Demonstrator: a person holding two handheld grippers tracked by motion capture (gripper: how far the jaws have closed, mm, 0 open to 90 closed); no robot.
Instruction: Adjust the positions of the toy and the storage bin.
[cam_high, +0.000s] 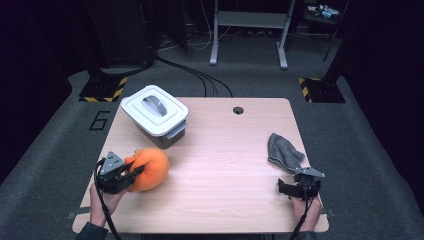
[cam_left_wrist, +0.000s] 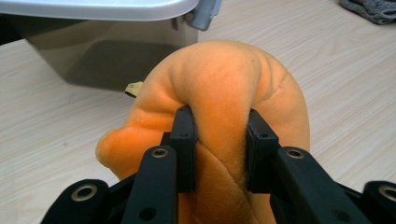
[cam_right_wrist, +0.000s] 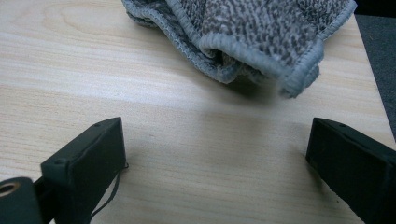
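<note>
Orange plush (cam_left_wrist: 224, 84) between pinching left fingers (cam_left_wrist: 184, 140)

Orange plush pumpkin-shaped soft toy (cam_high: 149, 169): lying on pale wooden table (cam_high: 230, 165), front-left area, just beside grey lidded plastic box (cam_high: 155, 116). Fabric bulging, creasing where left gripper (cam_left_wrist: 219, 151) is pinching fold between both jaws. Seam lines showing along surface.

On your table (cam_high: 220, 165): lidded bin (cam_high: 155, 116) at far left; plush toy (cam_high: 149, 169) just before it, pinched by your left gripper (cam_high: 131, 172); cloth (cam_high: 284, 152) at right, just beyond your right gripper (cam_high: 296, 186).
</note>
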